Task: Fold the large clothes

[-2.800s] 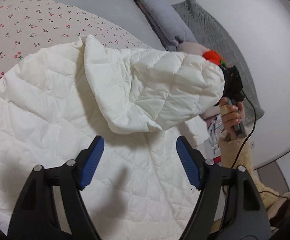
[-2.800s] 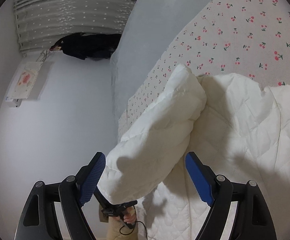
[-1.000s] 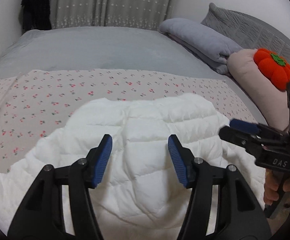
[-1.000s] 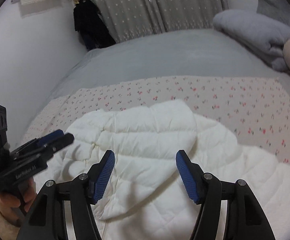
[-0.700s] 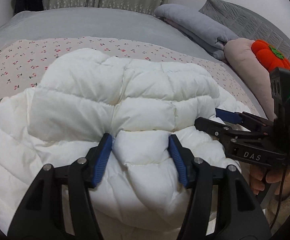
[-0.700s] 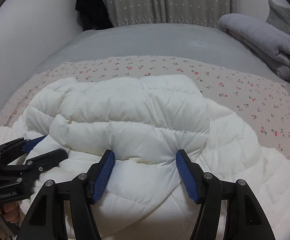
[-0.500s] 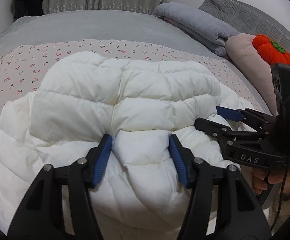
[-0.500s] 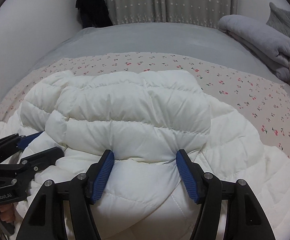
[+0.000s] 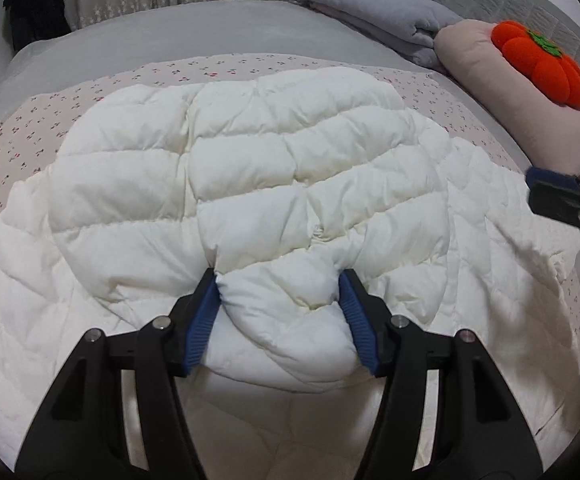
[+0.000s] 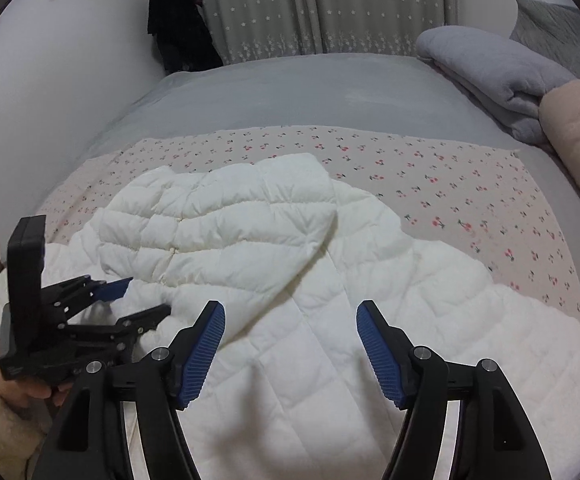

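Observation:
A white quilted puffer jacket (image 9: 290, 152) lies spread on the bed, with one puffy part folded over its body. My left gripper (image 9: 278, 280) is shut on the near edge of that fold, and both blue pads dent the padding. The right wrist view shows the left gripper (image 10: 149, 296) at the fold's left end. My right gripper (image 10: 290, 312) hovers over the flat part of the jacket (image 10: 229, 220). Its jaws are opening and nothing is pinched between them. Its fingertips (image 9: 538, 196) show at the right edge of the left wrist view.
A cherry-print sheet (image 10: 450, 176) covers the grey bed (image 10: 290, 88) under the jacket. A folded grey blanket (image 10: 490, 64) and a pink pillow (image 9: 490, 80) with an orange plush (image 9: 538, 60) lie at the right. Curtains and a dark hanging garment (image 10: 177, 28) stand behind.
Both grippers pinched the fold's near edge half a second ago. The right gripper has since let go and drawn back to the right. The left gripper keeps its hold and has sunk slightly.

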Available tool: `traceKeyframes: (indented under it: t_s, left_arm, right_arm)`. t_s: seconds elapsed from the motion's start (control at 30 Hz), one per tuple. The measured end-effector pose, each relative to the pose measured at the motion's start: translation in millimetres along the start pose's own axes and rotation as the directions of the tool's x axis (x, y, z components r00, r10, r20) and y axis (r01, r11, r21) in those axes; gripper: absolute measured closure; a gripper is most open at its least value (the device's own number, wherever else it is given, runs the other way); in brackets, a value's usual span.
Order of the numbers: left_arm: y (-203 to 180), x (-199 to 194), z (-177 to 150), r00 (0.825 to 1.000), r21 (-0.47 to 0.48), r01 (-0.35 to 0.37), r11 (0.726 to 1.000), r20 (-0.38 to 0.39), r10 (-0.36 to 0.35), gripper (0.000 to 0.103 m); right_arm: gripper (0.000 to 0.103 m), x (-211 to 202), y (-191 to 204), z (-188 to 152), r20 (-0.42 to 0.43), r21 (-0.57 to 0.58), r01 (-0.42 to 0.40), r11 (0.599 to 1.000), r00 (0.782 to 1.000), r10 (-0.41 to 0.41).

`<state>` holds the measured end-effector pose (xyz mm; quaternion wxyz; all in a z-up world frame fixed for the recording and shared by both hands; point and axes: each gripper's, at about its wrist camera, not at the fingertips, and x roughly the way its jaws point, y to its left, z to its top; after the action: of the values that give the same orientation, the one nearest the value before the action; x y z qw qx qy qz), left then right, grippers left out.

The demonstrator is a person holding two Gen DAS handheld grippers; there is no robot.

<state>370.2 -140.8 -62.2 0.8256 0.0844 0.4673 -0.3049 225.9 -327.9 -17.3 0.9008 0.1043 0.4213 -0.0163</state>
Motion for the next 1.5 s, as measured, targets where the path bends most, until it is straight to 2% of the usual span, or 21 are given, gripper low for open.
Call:
traceKeyframes:
  t_s: [0.03,0.17,0.33,0.4,0.53,0.63,0.77,0.83,0.9,1.0,1.1,1.2,1.3,1.33,1.37,1.4,1.43,1.47,1.5]
  left_arm:
    - [1,-8,3,1.000,-0.033,-0.001,0.999,0.000,0.001,0.041]
    - [-1,-51,1,0.997,-0.088,-0.018,0.996,0.067,0.024,0.026]
    - [-9,-96,-15,0.990,-0.114,-0.113,0.987,0.071,0.121,0.017]
    - [-11,-108,-24,0.984,-0.136,-0.164,0.977,0.049,0.172,0.012]
    - [-11,-130,-49,0.978,-0.176,-0.195,0.965,0.038,0.205,0.005]
    - [-11,-137,-68,0.976,-0.210,-0.205,0.956,0.032,0.216,0.004]
    - [-5,-138,-92,0.983,-0.273,-0.153,0.950,0.057,0.175,0.004]
    - [-1,-135,-103,0.983,-0.302,-0.122,0.946,0.097,0.157,0.004]
    - [2,-133,-111,0.976,-0.317,-0.081,0.945,0.166,0.140,0.004]
    - [6,-132,-109,0.979,-0.332,-0.061,0.941,0.165,0.122,0.004]
    - [12,-140,-111,0.973,-0.352,-0.050,0.935,0.195,0.126,0.004]
    - [18,-140,-114,0.975,-0.369,-0.035,0.929,0.192,0.113,0.004]
    - [23,-137,-117,0.977,-0.387,-0.022,0.922,0.188,0.102,0.004]
    - [24,-136,-118,0.977,-0.390,-0.020,0.921,0.186,0.100,0.004]
    - [24,-135,-117,0.978,-0.390,-0.020,0.921,0.185,0.100,0.004]
    - [24,-135,-118,0.977,-0.388,-0.020,0.921,0.187,0.100,0.004]
    - [24,-135,-117,0.977,-0.386,-0.019,0.922,0.187,0.099,0.004]
    - [24,-135,-117,0.978,-0.385,-0.016,0.923,0.188,0.096,0.004]
    - [25,-135,-117,0.978,-0.383,-0.014,0.923,0.189,0.093,0.004]
  right_arm:
    - [0.031,-11,-5,-3,0.005,0.011,-0.001,1.000,1.000,0.001]
    - [0.019,-66,-41,-22,0.068,0.061,0.020,0.998,0.997,-0.024]
    - [0.018,-115,-92,-50,0.092,0.175,0.067,0.982,0.992,-0.084]
    - [0.018,-131,-116,-64,0.084,0.228,0.082,0.970,0.991,-0.103]
    - [0.018,-157,-163,-96,0.076,0.351,0.106,0.930,0.987,-0.141]
    - [0.018,-170,-195,-121,0.071,0.448,0.115,0.887,0.984,-0.163]
    - [0.018,-177,-229,-154,0.056,0.555,0.129,0.822,0.980,-0.192]
    - [0.018,-174,-244,-169,0.047,0.606,0.135,0.784,0.978,-0.204]
    - [0.018,-170,-262,-184,0.032,0.667,0.144,0.731,0.975,-0.222]
    - [0.018,-162,-288,-200,0.012,0.737,0.164,0.656,0.967,-0.255]
    - [0.018,-158,-314,-211,0.006,0.800,0.172,0.575,0.955,-0.295]
    - [0.019,-155,-337,-222,0.038,0.860,0.124,0.495,0.952,-0.304]
    - [0.026,-152,-354,-230,0.115,0.911,0.017,0.413,0.949,-0.292]
    - [0.035,-150,-358,-232,0.136,0.920,-0.011,0.391,0.947,-0.293]
    - [0.052,-147,-361,-233,0.146,0.928,-0.028,0.371,0.945,-0.294]
    - [0.063,-145,-363,-232,0.135,0.933,-0.021,0.360,0.946,-0.296]
    - [0.085,-145,-362,-229,0.120,0.934,-0.003,0.357,0.944,-0.307]
    - [0.094,-149,-359,-224,0.122,0.930,0.008,0.367,0.936,-0.329]
    - [0.095,-154,-354,-219,0.144,0.923,0.002,0.385,0.926,-0.348]
